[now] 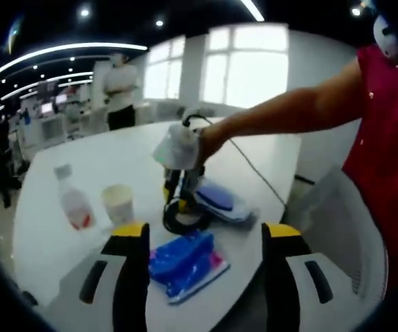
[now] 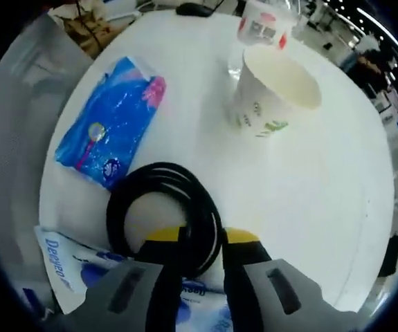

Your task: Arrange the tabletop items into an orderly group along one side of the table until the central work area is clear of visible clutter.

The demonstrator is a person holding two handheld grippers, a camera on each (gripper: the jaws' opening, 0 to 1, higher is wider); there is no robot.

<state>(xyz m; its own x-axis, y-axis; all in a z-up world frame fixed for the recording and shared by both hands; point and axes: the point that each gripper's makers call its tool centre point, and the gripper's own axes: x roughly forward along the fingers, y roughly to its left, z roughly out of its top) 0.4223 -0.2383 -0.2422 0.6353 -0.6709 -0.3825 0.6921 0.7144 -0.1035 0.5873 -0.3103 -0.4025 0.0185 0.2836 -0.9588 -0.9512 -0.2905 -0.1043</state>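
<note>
The coiled black cable (image 2: 163,211), limp and light, lay near the surface (image 2: 323,180) edge and was pinched at its rim by the right gripper (image 2: 202,236); the left gripper (image 1: 205,232) was held open.

In the right gripper view the jaws cover part of the cable (image 2: 158,207) and the white packet (image 2: 60,266), whose print is cut off. The bottle (image 2: 264,24) is cropped behind the cup (image 2: 271,90). Its label in the left gripper view is blurred.
</note>
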